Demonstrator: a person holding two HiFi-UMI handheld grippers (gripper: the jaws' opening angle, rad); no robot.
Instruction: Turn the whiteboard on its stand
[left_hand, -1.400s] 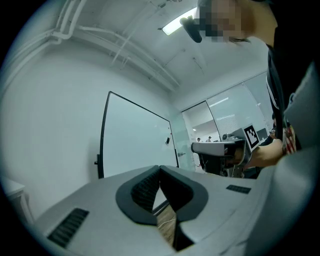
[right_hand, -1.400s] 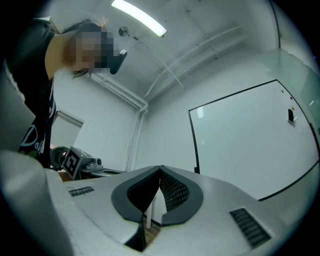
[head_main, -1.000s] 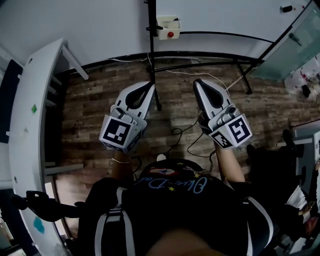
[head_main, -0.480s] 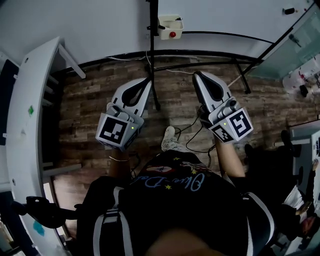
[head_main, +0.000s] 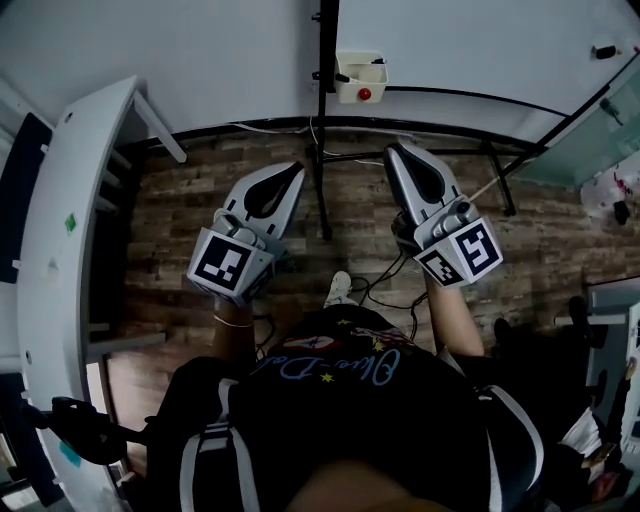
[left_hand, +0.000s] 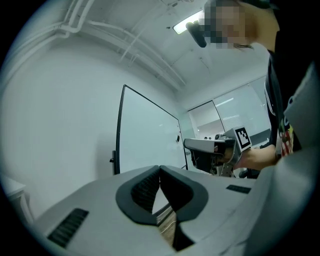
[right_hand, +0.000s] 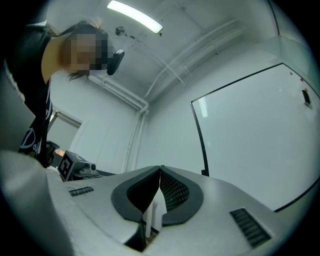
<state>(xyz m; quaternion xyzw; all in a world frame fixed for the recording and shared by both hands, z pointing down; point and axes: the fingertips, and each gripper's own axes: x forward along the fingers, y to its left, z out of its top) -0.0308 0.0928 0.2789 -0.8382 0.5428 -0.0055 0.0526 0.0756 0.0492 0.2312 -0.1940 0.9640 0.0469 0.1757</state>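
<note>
The whiteboard (head_main: 480, 45) stands ahead, a white panel in a thin black frame, with its black stand post (head_main: 326, 120) at its left edge. A small tray (head_main: 362, 78) with a red round piece hangs on it. My left gripper (head_main: 297, 167) is shut and empty, short of the post and a little left of it. My right gripper (head_main: 392, 150) is shut and empty too, below the board's lower edge. The left gripper view has the left gripper (left_hand: 159, 167) facing the whiteboard (left_hand: 147, 135). The right gripper (right_hand: 160, 168) points slightly up at the whiteboard (right_hand: 250, 145).
A long white table (head_main: 60, 250) runs along the left. The stand's black legs (head_main: 495, 160) spread over the wood floor, where loose cables (head_main: 385, 285) lie by the person's shoe (head_main: 340, 288). A glass wall (head_main: 590, 130) closes off the right.
Both grippers have moved forward toward the whiteboard, still shut. The person has stepped forward, a shoe now showing, and the post sits further right in the head view.
</note>
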